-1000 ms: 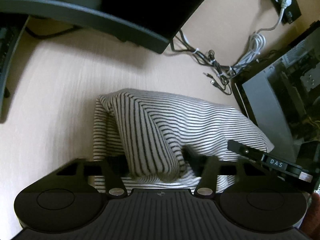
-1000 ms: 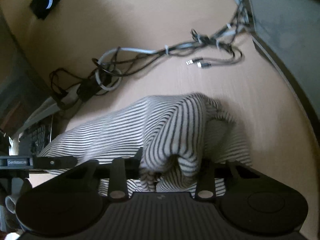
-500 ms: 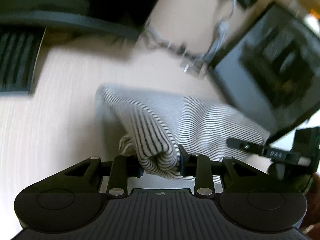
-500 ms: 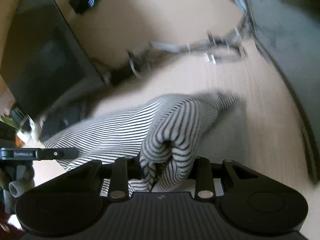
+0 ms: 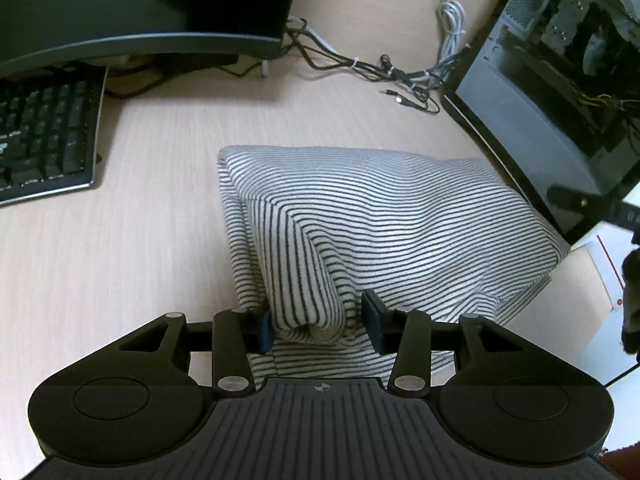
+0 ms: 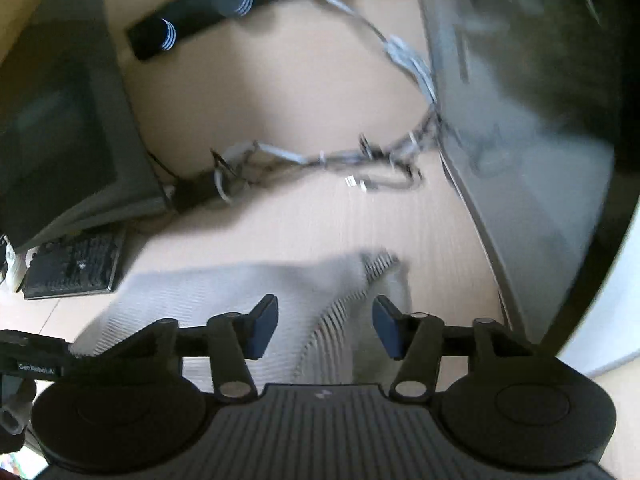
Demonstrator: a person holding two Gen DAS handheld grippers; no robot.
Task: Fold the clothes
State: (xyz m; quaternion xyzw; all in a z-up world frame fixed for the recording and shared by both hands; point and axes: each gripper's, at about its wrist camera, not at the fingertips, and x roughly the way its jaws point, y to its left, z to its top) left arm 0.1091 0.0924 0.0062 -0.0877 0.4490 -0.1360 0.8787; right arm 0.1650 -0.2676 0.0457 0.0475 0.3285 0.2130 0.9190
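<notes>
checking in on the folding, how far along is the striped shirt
Done: the shirt lies doubled over on the desk. In hand: the left gripper has a roll of fabric between open jaws; the right gripper is open, gripping nothing. Left: release, retreat, flatten the puffy fold.

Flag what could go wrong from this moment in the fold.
1. The left gripper looks open around a roll of the striped garment; withdrawing could snag that roll and undo the fold.
2. The garment's far side lies close to the computer case; cloth may catch there.
3. Loose cables lie just beyond; pushing forward could drag them.
</notes>
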